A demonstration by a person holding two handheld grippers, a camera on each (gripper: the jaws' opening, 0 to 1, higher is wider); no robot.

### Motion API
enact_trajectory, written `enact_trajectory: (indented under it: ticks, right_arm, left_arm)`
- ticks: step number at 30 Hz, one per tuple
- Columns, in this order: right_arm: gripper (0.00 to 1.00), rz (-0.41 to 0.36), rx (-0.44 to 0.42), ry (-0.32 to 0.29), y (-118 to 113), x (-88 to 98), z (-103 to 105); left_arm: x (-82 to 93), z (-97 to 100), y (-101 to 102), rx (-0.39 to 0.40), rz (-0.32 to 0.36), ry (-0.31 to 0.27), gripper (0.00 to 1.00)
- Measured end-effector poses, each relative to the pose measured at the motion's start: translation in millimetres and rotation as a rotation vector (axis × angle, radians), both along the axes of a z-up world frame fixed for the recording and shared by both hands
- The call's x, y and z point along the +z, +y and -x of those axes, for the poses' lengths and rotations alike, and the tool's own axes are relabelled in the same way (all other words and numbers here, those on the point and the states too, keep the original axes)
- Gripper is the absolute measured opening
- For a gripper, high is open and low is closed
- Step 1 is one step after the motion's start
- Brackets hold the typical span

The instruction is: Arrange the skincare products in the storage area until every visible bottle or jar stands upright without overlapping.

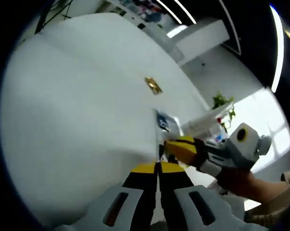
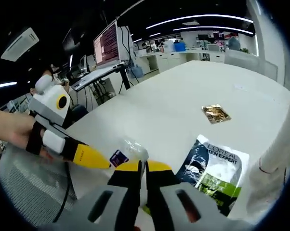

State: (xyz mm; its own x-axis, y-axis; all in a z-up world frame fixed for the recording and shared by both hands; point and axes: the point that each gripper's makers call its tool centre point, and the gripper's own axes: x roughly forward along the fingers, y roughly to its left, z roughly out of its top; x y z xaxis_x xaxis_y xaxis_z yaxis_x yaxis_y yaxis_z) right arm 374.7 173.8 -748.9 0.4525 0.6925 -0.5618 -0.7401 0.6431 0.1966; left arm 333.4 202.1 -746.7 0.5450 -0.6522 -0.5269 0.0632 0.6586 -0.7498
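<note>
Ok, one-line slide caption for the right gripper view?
Right gripper shut over a white table, beside a L'Oreal Men Expert sachet and gold packet.

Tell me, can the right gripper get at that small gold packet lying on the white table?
Probably yes. The gold packet lies alone on bare white table, beyond the right gripper, with nothing between. The L'Oreal pouch sits nearer, off to one side.
</note>
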Motion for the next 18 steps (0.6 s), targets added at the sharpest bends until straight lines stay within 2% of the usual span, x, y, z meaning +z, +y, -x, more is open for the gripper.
enact_trajectory:
  ticks: [11,18]
  right_arm:
    - [0.03,0.050,0.009,0.005,-1.9,-21.5,-12.1]
    - [0.03,0.111,0.038,-0.021,-1.6,-28.7,-17.7]
  left_arm:
    - [-18.7,-12.1,-1.7,-0.001,-0.015,0.034,0.00]
    - [-26.4,-16.7,-1.9,-0.009,-0.039,0.044,0.00]
